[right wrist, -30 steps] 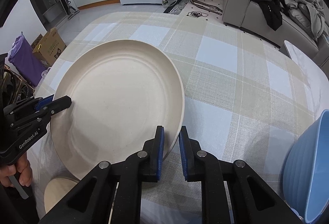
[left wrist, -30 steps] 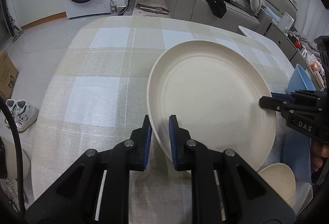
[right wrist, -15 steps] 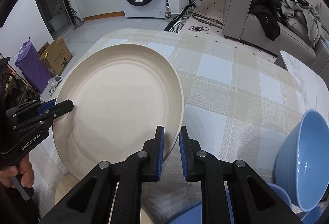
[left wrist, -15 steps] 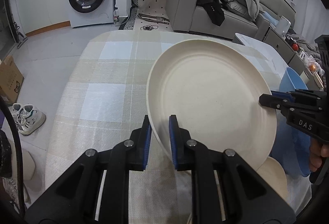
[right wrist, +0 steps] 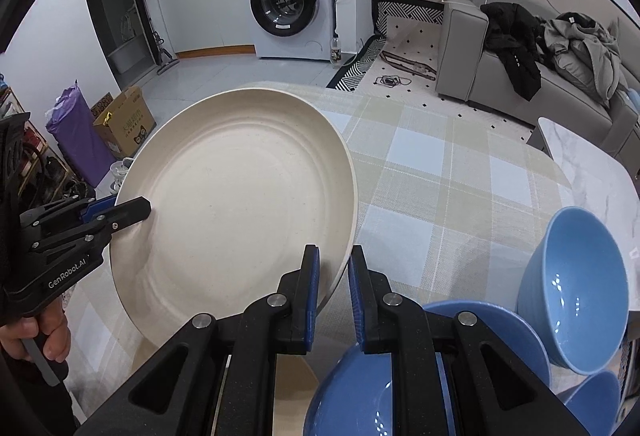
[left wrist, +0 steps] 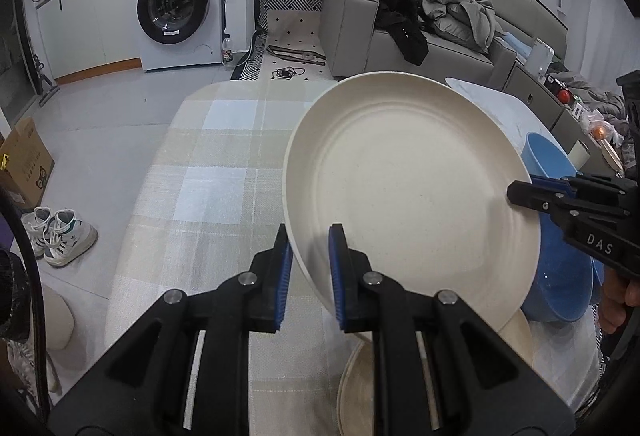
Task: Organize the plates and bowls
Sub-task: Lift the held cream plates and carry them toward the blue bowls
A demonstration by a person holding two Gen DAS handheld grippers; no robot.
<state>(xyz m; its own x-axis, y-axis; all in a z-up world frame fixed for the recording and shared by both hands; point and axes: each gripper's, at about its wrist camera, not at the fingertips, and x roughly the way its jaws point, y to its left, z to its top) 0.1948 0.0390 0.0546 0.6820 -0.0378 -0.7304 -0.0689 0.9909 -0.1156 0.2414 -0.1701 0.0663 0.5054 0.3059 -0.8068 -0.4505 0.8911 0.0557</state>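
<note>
Left wrist view: your left hand-held gripper and right hand-held gripper each clench the round, matte cream plate, at its 7 and 3 o'clock rims, above the woven plaid surface.

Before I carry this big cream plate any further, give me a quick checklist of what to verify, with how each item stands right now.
1. Left tongs clamped on the cream plate rim: ok, a pad sits on each face.
2. Right tongs clamped on the opposite rim: ok.
3. Plate clear of the checked tablecloth: ok, it is held up and tilted.
4. Plate surface free of items that could slide off: ok, nothing lies on it.
5. Blue bowls out of the path: not ok, they crowd close beside the right tongs.
6. Smaller cream dish below: cannot tell, mostly hidden by the tongs.
</note>
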